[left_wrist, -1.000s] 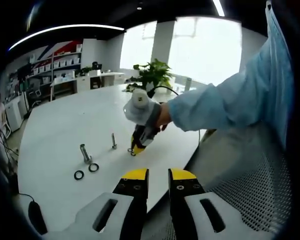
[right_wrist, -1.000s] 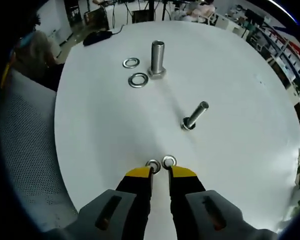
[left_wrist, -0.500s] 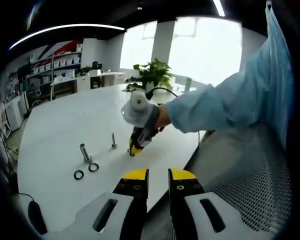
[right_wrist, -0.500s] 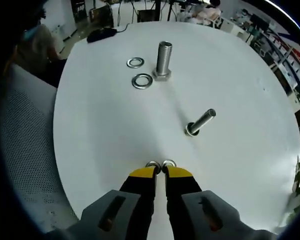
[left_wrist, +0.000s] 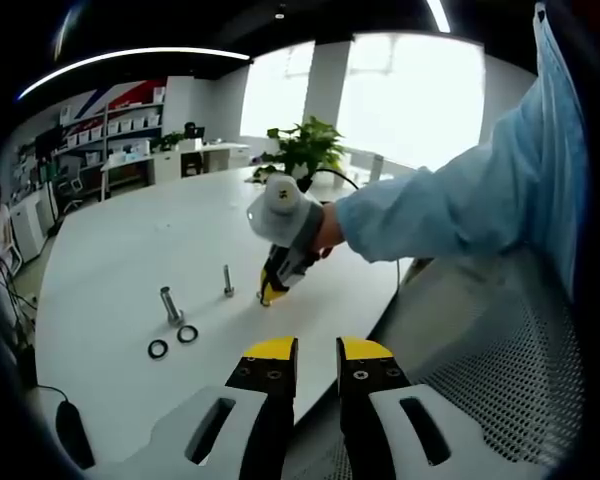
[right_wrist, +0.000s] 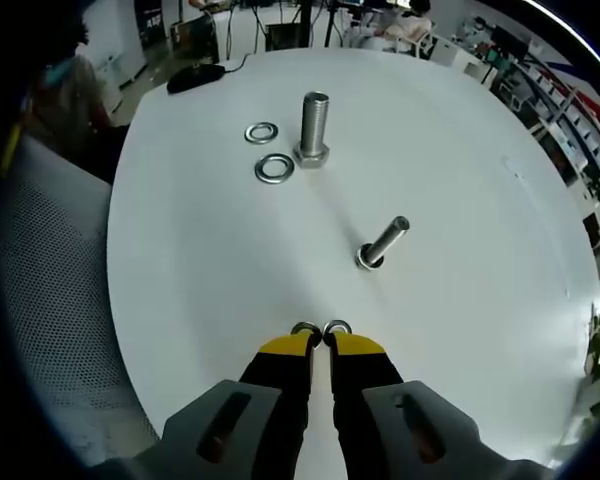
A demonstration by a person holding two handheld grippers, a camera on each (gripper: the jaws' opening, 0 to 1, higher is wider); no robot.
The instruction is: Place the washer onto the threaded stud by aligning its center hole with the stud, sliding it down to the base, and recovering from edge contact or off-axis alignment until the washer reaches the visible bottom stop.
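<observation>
On white tabletop (right_wrist: 200,260): right tool (right_wrist: 322,342) pinched nearly shut, two small washers (right_wrist: 321,328) at tips. Left tool (left_wrist: 316,350) held apart, empty. Office shelves, plant (left_wrist: 305,148) behind.

No words, numbers or signs can be read anywhere. The far wall (left_wrist: 130,100) in the left gripper view has red and blue shapes on it, but they are too blurry to tell if they make letters. The boxes on the shelves (left_wrist: 120,130) there are too small to read.
</observation>
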